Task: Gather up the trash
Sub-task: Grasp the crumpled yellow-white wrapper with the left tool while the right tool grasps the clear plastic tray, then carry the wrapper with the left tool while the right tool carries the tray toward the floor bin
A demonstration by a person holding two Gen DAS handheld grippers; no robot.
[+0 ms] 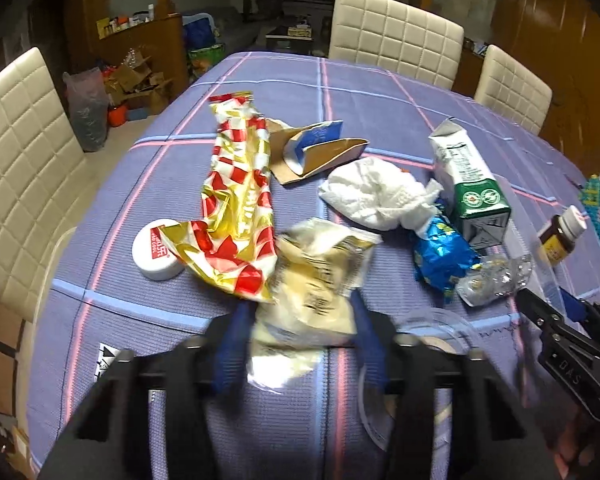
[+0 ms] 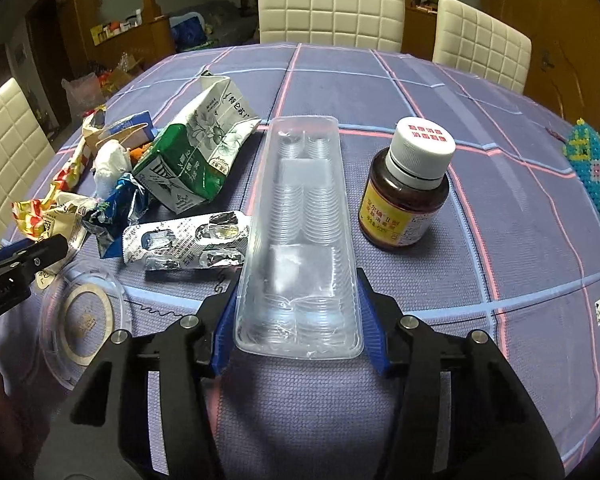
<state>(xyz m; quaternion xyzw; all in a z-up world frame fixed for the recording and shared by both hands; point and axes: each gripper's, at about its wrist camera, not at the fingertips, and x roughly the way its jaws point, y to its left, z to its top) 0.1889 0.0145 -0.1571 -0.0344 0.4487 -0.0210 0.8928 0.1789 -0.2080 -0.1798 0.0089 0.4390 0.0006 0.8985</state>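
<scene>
Between the blue pads of the left gripper [image 1: 300,344] lies a pale yellow wrapper [image 1: 320,280]; its long axis runs forward from the jaws, which have closed on its near end and grasp it. The red and gold wrapper [image 1: 236,200] lies just ahead to the left.

In the right wrist view, the right gripper [image 2: 298,332] clasps the near end of a clear plastic tray [image 2: 300,232], whose long axis points straight away. A brown bottle [image 2: 408,188] stands ahead to the right, apart from the tray.
</scene>
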